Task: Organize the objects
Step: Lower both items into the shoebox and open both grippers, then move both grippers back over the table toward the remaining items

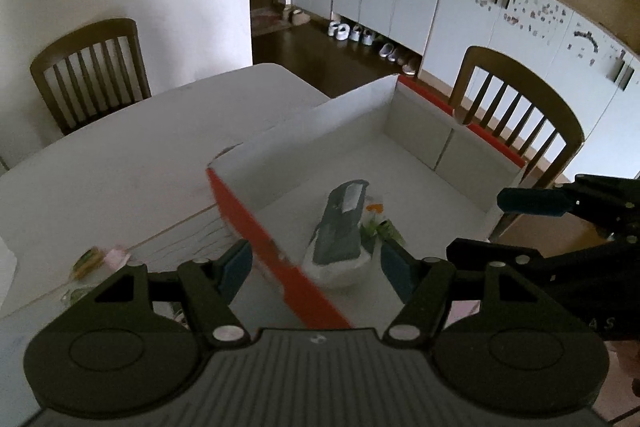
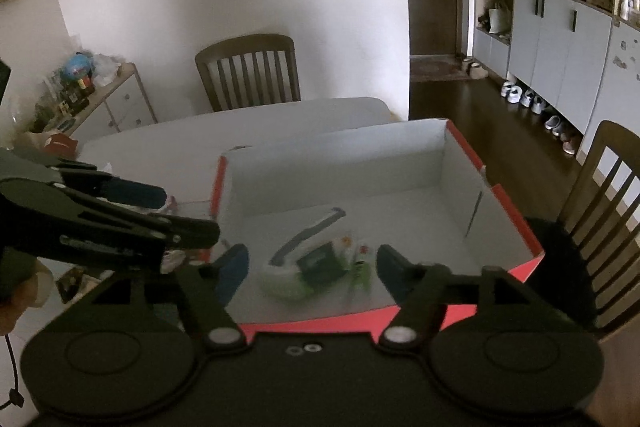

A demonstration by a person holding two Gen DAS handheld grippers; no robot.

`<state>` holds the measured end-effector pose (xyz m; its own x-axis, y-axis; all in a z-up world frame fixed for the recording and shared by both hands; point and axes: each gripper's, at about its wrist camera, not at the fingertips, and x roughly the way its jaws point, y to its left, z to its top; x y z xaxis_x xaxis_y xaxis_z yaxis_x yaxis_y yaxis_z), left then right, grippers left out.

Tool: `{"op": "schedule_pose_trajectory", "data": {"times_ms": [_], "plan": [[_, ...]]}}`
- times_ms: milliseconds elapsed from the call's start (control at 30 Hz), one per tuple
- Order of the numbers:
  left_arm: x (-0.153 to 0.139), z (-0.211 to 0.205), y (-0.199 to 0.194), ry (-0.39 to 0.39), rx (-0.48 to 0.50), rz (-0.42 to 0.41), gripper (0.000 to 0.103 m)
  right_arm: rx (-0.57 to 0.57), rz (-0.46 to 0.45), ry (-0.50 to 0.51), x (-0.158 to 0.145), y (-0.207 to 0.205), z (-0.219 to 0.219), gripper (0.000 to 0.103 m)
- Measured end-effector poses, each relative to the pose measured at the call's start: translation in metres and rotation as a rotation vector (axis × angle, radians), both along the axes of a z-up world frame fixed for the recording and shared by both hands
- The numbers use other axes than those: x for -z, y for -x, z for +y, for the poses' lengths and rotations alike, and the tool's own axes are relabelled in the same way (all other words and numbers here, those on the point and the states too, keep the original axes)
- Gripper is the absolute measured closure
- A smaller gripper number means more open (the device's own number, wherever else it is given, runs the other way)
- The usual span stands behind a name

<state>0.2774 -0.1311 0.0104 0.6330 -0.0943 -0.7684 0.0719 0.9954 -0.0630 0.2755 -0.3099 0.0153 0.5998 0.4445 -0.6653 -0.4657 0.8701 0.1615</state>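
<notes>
The open cardboard box with red outside and white inside point(image 2: 460, 167) fills the frame centre, with a soft, crinkled white-and-grey plastic packet point(image 2: 308, 263) on its floor. Both the left gripper point(image 1: 316, 265) and the right gripper point(image 2: 312, 267) stand open above it, holding nothing.

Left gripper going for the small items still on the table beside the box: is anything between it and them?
Nothing visible blocks it. The left gripper hangs open astride the box's red side wall; the small items lie on the bare table outside that wall, to its left. Only the wall sits beneath.
</notes>
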Motion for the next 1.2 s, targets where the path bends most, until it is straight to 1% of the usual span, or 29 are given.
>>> {"op": "schedule_pose_trajectory", "data": {"times_ms": [200, 267, 367, 467, 533, 800, 933, 1100, 1200], "plan": [[-0.007, 0.026, 0.033, 0.018, -0.003, -0.027, 0.033, 0.004, -0.011, -0.003, -0.006, 0.027, 0.021, 0.017], [-0.009, 0.035, 0.042, 0.022, -0.011, -0.033, 0.026, 0.005, -0.017, -0.004, -0.008, 0.034, 0.028, 0.012], [-0.011, 0.047, 0.056, 0.037, -0.011, -0.043, 0.026, 0.01, -0.026, -0.006, -0.01, 0.047, 0.04, 0.006], [-0.012, 0.06, 0.07, 0.038, -0.014, -0.055, 0.024, 0.014, -0.027, -0.002, -0.01, 0.056, 0.053, 0.004], [-0.012, 0.067, 0.078, 0.036, -0.017, -0.062, 0.02, 0.017, -0.029, -0.003, -0.011, 0.063, 0.061, 0.003], [-0.01, 0.098, 0.104, 0.059, -0.032, -0.072, 0.019, 0.02, -0.027, 0.0, -0.011, 0.084, 0.089, 0.002], [-0.009, 0.113, 0.117, 0.066, -0.038, -0.087, 0.001, 0.017, -0.02, 0.004, -0.009, 0.092, 0.101, 0.002], [-0.004, 0.132, 0.13, 0.077, -0.046, -0.09, 0.001, 0.01, -0.02, 0.017, -0.006, 0.102, 0.115, 0.002], [0.0, 0.143, 0.139, 0.064, -0.059, -0.093, 0.0, 0.001, -0.012, 0.029, -0.002, 0.106, 0.124, 0.002]]}}
